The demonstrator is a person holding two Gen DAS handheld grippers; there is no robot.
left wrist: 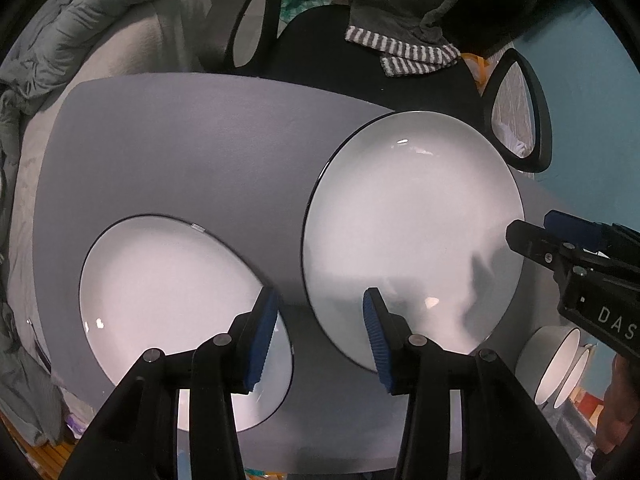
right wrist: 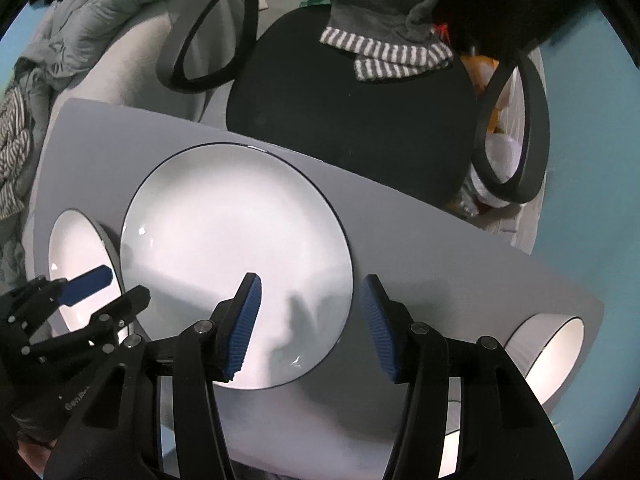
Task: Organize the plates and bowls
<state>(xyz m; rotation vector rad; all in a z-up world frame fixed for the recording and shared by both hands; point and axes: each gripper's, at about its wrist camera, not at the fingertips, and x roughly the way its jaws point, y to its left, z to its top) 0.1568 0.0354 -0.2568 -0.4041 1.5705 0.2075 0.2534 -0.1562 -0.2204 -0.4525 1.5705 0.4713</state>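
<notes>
On the grey table (left wrist: 168,148), at its left, a white plate (left wrist: 160,292) lies flat; over its right rim hangs the left gripper (left wrist: 320,332), jaws spread and holding nothing; just beside, with a strip of bare table between, lies a larger white plate (right wrist: 224,248); the right gripper (right wrist: 312,324) hangs over that plate's right rim, jaws likewise spread and empty, one finger above the plate and one past its edge; farther right, at the table's edge, sits a white bowl (right wrist: 560,356), which in the left view looks like two nested bowls. Judging by this, the bowls may be gathered; the plates are not yet stacked.
</notes>
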